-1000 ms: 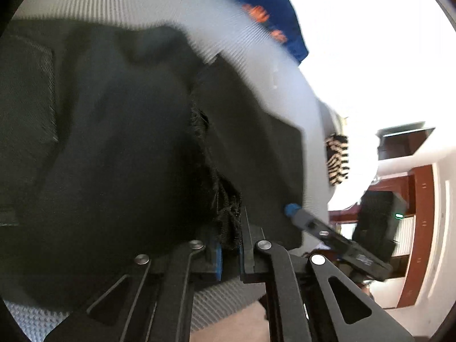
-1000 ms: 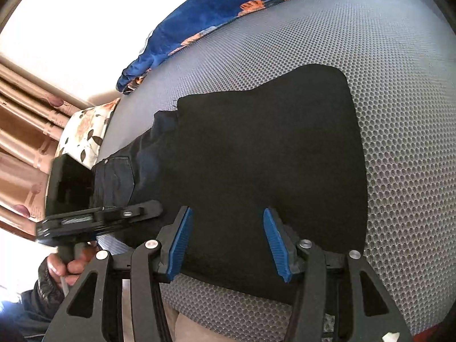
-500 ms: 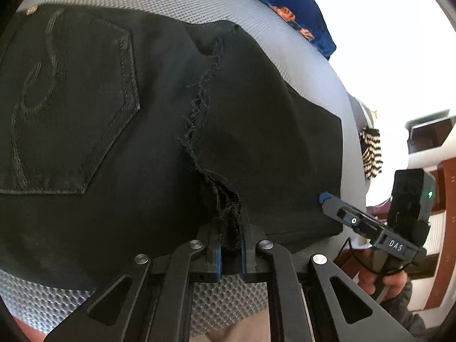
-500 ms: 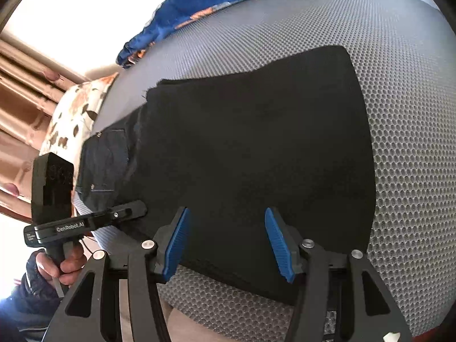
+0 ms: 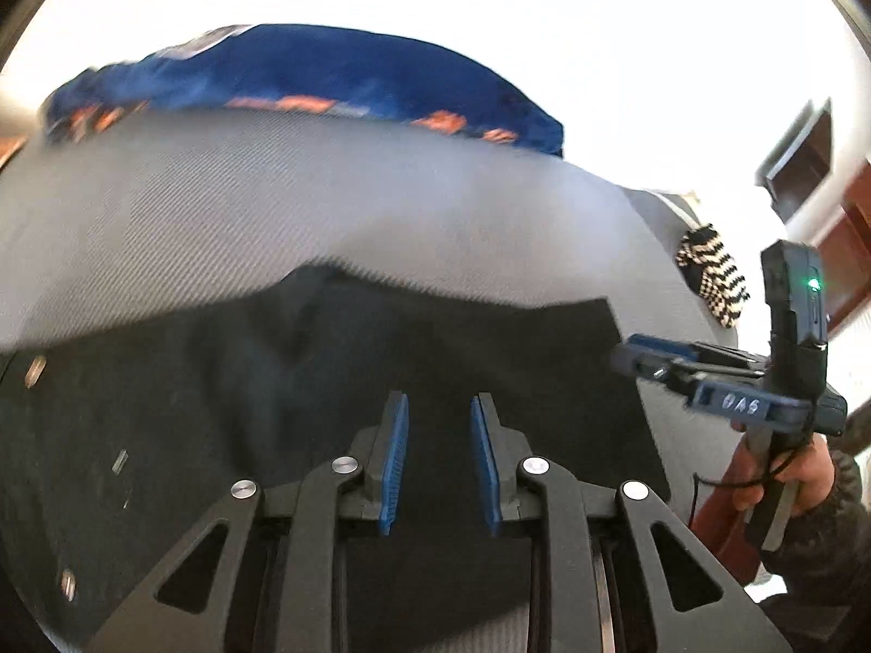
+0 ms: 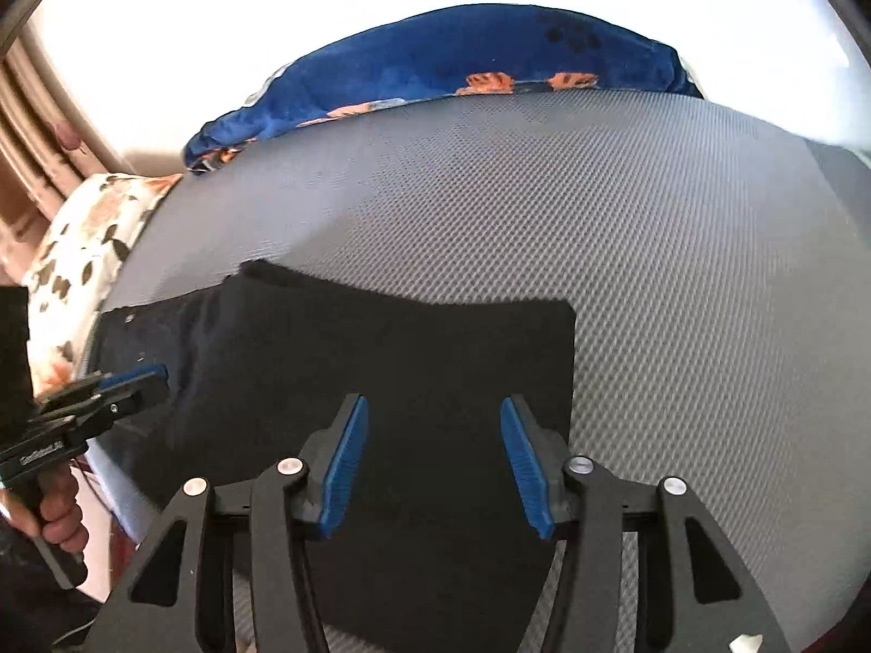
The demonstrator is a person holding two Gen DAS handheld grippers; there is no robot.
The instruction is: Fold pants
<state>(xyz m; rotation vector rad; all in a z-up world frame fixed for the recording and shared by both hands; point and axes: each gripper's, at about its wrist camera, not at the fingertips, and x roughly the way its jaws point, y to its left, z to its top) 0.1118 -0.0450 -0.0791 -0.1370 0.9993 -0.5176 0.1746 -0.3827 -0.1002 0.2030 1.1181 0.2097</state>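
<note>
Black pants [image 5: 337, 392] lie flat, folded into a broad dark block, on a grey mesh-textured bed surface [image 5: 272, 217]; in the right wrist view the same pants [image 6: 381, 348] show a straight right edge and a squared far corner, with the waist part and small metal rivets off to the left.

Left gripper [image 5: 438, 438]: jaws apart, a narrow gap between the blue pads, nothing held; it hovers over the near middle of the pants, cloth visible between and beyond the fingers; whether the tips touch the fabric I cannot tell.

Right gripper [image 6: 434, 438]: jaws wide apart, nothing held; it sits above the near right part of the pants, the right finger close to the garment's right edge, bare mesh just beyond.

Each gripper shows in the other's view: the right gripper [image 5: 637, 353] stands at the pants' right edge near the far corner; the left gripper [image 6: 147, 378] stands over the left, waist end.

Beyond the pants: blue blanket [image 6: 462, 60] with orange print along the far edge of the bed; floral pillow [image 6: 81, 239] at far left; a black-and-white striped item [image 5: 710, 272] off the right side, blurred.
</note>
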